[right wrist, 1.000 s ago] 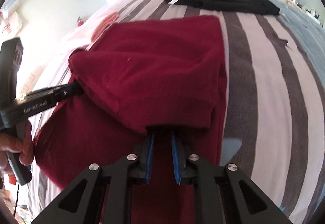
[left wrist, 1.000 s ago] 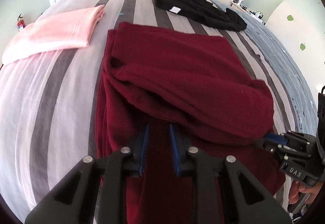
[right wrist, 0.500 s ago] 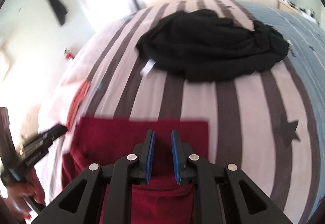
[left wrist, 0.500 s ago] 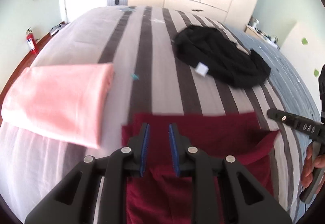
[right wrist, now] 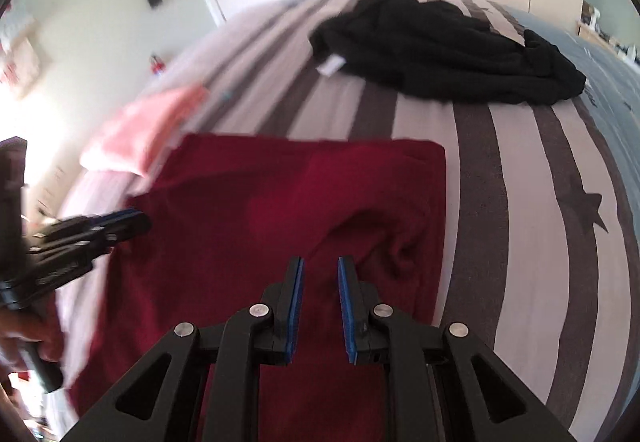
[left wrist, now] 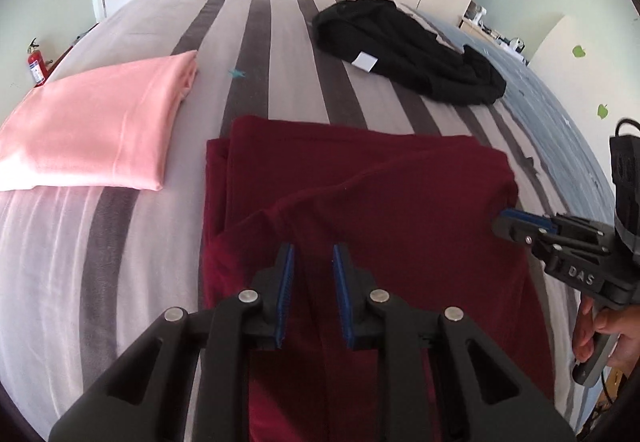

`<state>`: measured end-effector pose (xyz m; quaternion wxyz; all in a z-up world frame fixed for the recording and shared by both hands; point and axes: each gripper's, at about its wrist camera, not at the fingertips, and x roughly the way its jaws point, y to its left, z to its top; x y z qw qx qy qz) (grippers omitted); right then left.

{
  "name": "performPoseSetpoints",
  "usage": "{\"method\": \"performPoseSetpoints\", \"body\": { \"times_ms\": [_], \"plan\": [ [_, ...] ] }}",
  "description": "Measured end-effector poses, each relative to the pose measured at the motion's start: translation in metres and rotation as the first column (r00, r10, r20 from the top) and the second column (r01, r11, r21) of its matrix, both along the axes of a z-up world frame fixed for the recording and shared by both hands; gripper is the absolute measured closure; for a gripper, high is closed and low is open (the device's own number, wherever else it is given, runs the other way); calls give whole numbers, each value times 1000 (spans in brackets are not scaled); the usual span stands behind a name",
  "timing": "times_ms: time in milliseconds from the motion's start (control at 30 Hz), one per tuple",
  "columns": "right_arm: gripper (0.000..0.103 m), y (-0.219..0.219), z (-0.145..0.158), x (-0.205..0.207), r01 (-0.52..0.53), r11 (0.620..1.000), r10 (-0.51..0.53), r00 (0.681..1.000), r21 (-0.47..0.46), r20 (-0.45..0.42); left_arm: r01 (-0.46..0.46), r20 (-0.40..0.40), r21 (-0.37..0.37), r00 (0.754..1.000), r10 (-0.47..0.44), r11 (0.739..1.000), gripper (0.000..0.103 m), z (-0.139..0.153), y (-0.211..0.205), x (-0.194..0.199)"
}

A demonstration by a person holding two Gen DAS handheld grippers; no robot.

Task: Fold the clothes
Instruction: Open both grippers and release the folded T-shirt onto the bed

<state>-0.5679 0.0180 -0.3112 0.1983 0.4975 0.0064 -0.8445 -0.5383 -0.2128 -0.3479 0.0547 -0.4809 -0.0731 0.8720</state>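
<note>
Looks partway through: pink garment (left wrist: 92, 125) already folded flat, ahead and left of the left claw (left wrist: 314, 254); maroon garment (left wrist: 400, 201) doubled over but rumpled, right under and just ahead of both claws on the striped bed (left wrist: 280, 41). Shows left claw and right claw (right wrist: 320, 266) each with jaws a narrow slit apart over maroon cloth; cannot tell whether either pinches it. Leaves, by this reckoning, the maroon fold to finish and the black garment (left wrist: 408, 53), crumpled well beyond the claws.

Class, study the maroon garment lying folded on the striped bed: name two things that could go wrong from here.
1. The maroon garment shows a rumpled ridge near its right edge; folding on could lock in creases.
2. It lies close beside the folded pink garment; dragging it leftward may disturb that one.
</note>
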Motion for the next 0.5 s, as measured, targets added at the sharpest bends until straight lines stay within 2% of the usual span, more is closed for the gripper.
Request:
{"method": "performPoseSetpoints", "body": {
  "times_ms": [200, 333, 400, 500],
  "plan": [
    [90, 11, -13, -56, 92, 996, -92, 996, 3, -10, -7, 7, -26, 1000, 7, 1000, 85, -9, -3, -17],
    [90, 19, -5, -88, 119, 993, -120, 992, -8, -35, -31, -22, -1, 999, 31, 1000, 85, -1, -9, -9],
    [90, 26, 7, -92, 127, 991, -129, 990, -36, -61, -62, -50, 21, 997, 63, 998, 85, 8, -17, -1],
    [90, 35, 27, -74, 113, 992, -118, 987, -57, -106, -94, -85, 50, 991, 99, 994, 85, 21, -25, 8]
  ]
}}
